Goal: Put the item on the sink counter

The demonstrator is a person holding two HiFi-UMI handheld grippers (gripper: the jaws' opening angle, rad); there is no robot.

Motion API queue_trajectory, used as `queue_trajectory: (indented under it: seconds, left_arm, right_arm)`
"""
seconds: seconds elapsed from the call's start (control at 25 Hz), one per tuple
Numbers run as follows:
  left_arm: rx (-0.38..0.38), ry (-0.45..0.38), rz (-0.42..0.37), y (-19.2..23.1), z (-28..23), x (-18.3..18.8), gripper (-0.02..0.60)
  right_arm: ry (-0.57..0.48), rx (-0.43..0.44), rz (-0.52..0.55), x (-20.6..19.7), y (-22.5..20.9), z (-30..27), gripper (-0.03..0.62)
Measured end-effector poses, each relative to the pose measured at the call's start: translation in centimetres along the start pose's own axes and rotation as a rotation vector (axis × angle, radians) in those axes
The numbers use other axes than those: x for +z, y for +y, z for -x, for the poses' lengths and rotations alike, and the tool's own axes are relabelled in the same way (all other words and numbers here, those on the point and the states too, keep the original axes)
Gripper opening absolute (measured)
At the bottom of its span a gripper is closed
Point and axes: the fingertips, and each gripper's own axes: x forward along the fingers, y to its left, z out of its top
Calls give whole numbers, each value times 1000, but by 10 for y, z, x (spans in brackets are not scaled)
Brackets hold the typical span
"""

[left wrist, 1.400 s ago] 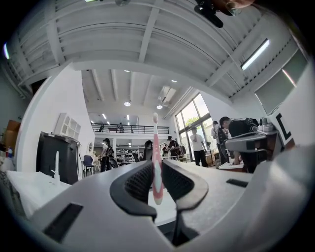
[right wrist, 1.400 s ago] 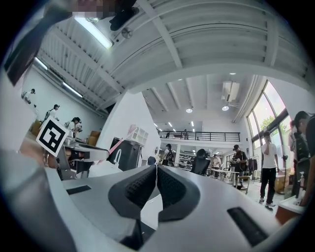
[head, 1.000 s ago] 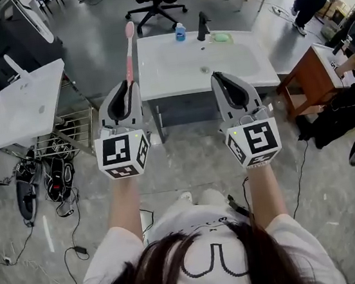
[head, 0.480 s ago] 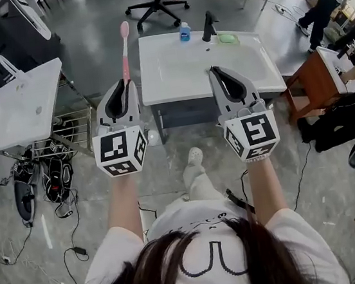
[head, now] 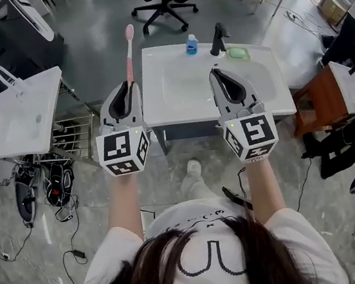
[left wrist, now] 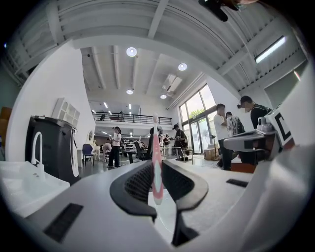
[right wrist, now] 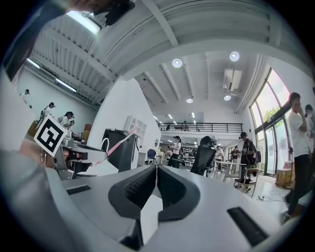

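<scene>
Toothbrush [head: 129, 50] near the sink counter [head: 160, 111]
Left gripper [head: 127, 87] is pinching the toothbrush; right gripper [head: 218, 74] is sitting shut, empty.

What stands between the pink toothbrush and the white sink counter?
Nothing visible does. The left hand-held gripper holds the toothbrush just left of the sink counter; bottle, faucet and soap sit at its far edge.

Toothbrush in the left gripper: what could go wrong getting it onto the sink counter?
1. The left gripper holds the pink toothbrush by its bottom end only, so the long free part may swing or slip out.
2. The basin takes up most of the sink counter; laid on the narrow rim, it might roll in.
3. Its tip could knock the blue bottle or the faucet at the back edge.
</scene>
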Motion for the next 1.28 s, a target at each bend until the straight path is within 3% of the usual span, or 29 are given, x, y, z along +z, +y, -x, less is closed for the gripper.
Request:
queue_trajectory:
  seconds: [0.6, 0.96, 1.28]
  left_arm:
    - [91, 88, 7, 19, -157, -36, 64]
    - [135, 184, 43, 30, -186, -76, 64]
    - [133, 301, 85, 34, -186, -125, 64]
  right_arm:
    - [15, 88, -45, -49, -109, -134, 32]
    - [51, 144, -83, -82, -122, -169, 32]
    - [87, 167, -134, -108, -109, -172, 32]
